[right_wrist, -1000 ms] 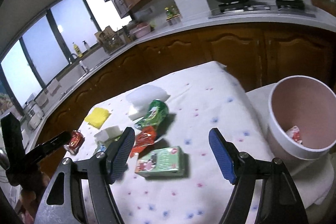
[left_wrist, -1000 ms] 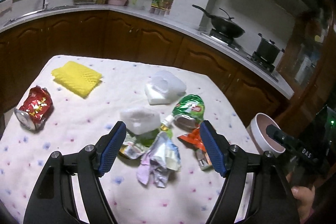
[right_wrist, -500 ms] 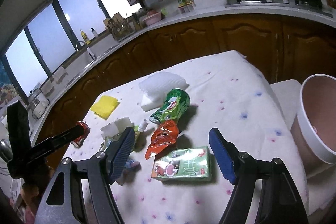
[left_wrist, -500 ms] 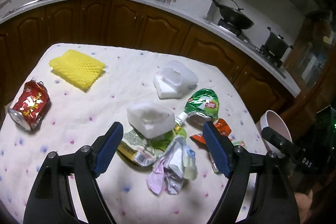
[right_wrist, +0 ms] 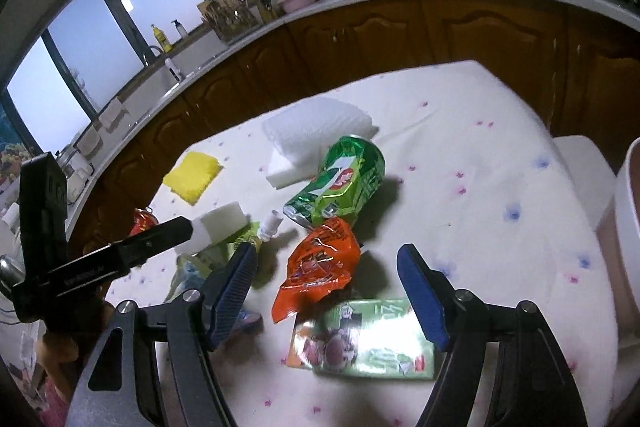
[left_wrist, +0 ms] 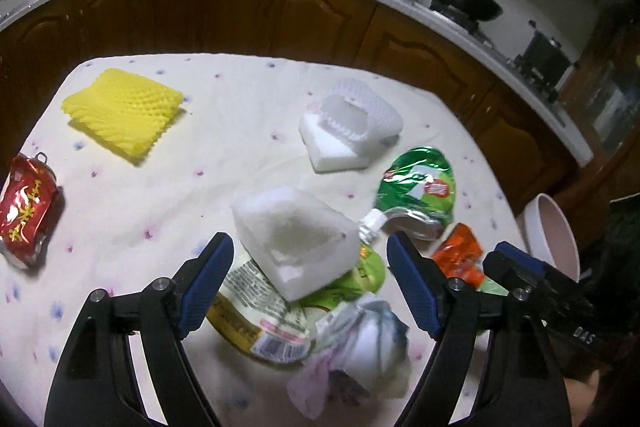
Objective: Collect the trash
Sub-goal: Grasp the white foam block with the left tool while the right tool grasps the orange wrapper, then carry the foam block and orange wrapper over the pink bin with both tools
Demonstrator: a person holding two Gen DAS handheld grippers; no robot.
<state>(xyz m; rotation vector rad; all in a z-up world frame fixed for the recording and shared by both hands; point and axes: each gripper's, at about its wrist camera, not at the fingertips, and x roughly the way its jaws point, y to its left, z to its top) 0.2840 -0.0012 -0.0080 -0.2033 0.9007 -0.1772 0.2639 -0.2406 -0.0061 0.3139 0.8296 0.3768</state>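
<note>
On the table (left_wrist: 132,211) nearly all trash lies uncollected, foam block (left_wrist: 294,233), wrappers and cans heaped near its right edge by the bin (left_wrist: 550,235), while left gripper (left_wrist: 310,281) and right gripper (right_wrist: 326,291) hang open, empty.

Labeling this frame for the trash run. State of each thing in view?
left tongs: open, nothing gripped
right tongs: open, nothing gripped
red can: crushed, on its side
green can: dented, on its side
orange wrapper: crumpled
green carton: lying flat
white foam block: resting on a pouch
bin: open-topped
</note>
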